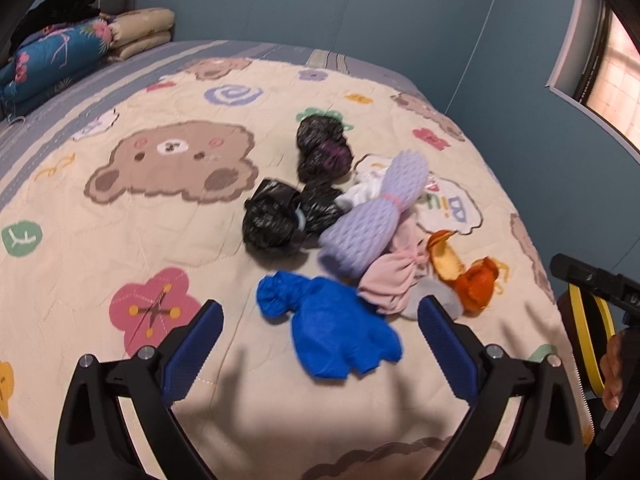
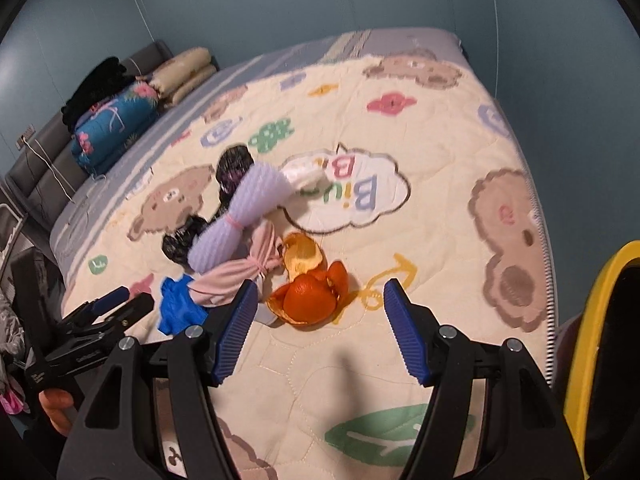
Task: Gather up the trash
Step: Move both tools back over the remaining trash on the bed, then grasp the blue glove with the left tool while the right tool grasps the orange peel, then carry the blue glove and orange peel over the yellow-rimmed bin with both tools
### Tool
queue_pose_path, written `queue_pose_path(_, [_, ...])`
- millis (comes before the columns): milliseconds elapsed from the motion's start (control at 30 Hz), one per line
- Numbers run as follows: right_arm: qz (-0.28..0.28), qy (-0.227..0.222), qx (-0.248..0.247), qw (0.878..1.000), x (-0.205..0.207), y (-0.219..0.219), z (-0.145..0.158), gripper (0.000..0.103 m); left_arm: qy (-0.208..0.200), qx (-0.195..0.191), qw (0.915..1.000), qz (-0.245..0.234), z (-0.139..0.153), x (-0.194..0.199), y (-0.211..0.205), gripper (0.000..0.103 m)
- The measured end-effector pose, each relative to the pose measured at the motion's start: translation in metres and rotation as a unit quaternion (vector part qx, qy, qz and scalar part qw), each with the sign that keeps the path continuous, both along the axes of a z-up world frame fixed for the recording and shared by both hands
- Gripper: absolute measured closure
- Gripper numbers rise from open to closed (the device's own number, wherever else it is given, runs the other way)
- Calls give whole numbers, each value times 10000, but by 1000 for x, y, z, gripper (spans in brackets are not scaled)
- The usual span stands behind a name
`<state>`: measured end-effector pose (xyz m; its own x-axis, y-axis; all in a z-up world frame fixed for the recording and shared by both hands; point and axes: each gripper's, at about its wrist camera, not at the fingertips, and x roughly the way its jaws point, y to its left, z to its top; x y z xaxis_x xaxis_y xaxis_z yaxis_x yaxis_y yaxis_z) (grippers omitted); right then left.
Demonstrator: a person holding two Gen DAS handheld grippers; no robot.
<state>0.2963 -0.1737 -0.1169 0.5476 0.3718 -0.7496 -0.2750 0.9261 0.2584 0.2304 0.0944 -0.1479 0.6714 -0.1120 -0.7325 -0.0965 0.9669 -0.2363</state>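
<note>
A heap of trash lies on the bear-print quilt point(image 1: 120, 280). It holds a blue crumpled piece point(image 1: 336, 332), a lilac foam net point(image 1: 372, 212), a pink tied cloth point(image 1: 392, 280), orange peel point(image 1: 468, 280), and black bags point(image 1: 280, 216) point(image 1: 324, 148). My left gripper point(image 1: 320, 312) stands open above the blue piece, nothing between its pads. In the right wrist view my right gripper point(image 2: 320, 296) is open just short of the orange peel point(image 2: 308, 296), beside the pink cloth point(image 2: 236, 272) and the foam net point(image 2: 240, 216). The left gripper point(image 2: 116, 300) shows at the left there.
Folded bedding point(image 1: 60, 56) and a cushion point(image 1: 140, 28) sit at the head of the bed. Blue walls run behind, with a window point(image 1: 616, 56) at the right. A yellow-rimmed black container point(image 2: 588, 360) stands off the bed's right edge. A hand point(image 2: 56, 404) grips the left tool.
</note>
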Motion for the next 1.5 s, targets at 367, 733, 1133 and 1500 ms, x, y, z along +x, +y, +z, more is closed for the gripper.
queue_pose_path(367, [129, 499, -313, 9982, 22, 26, -50, 41, 270, -276, 9993, -7, -30, 8, 9, 9])
queue_pose_path(733, [240, 748, -282, 9965, 38, 37, -75, 51, 448, -324, 9981, -281, -48, 18, -6, 32])
queue_pose_path(1133, [296, 699, -225, 9969, 34, 34, -73, 73, 443, -469, 9975, -277, -50, 15, -4, 80])
queue_pose_path(1500, [190, 518, 225, 9982, 19, 13, -48, 75, 286, -558, 9976, -282, -33, -4, 7, 81])
